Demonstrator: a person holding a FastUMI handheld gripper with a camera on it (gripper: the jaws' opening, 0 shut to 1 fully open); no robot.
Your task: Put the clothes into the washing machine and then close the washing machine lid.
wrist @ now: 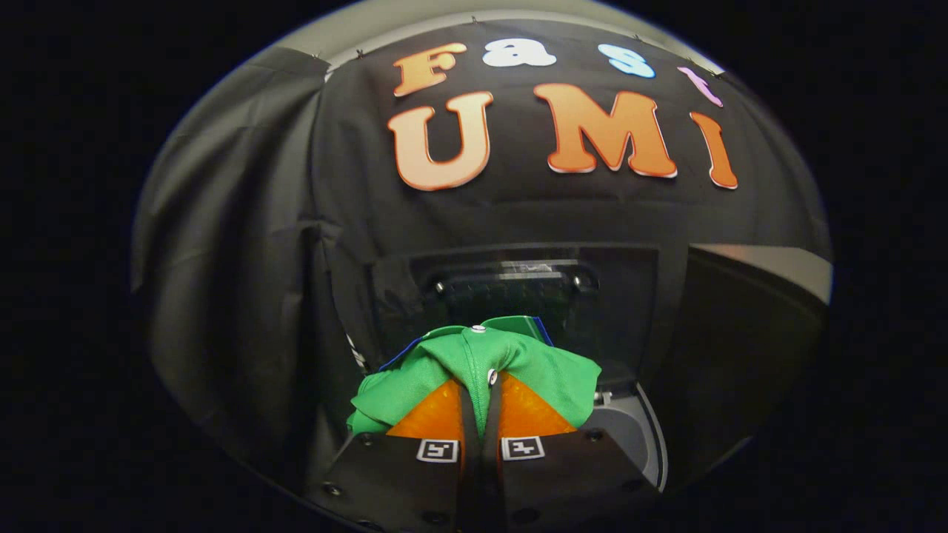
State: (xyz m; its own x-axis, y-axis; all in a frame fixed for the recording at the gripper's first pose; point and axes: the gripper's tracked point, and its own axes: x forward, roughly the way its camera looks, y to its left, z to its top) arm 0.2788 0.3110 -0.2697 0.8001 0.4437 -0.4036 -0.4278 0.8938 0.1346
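Nearest to me, the claw [480,403] has its two fingers pressed close together, with only a thin fold of fabric between them. What they pinch is a green garment [474,363], and both fingers bear on that fold, so the cloth is held fast. The garment bunches up over the fingertips and spills to either side, more of it hanging toward the left. Two small white buttons [492,377] sit on the cloth, one right at the pinch and another higher up near the crest of the bundle. A sliver of blue trim [546,331] peeks out along the upper edge of the green fabric.

Below and to the right of the hanging cloth I can see part of the washing machine [629,437], a grey curved rim with a rounded opening, mostly hidden behind the garment and the claw. The garment is held above that machine, not inside it; how far above I cannot tell.

Just beyond the bundle stands the raised lid [518,292], a dark translucent panel tilted up behind the opening. Behind the lid hangs the black cloth wall [244,244] of the booth, falling in folds on the left. Off to the right, a dark boxy shape with a pale top edge [770,263] stands against the wall.
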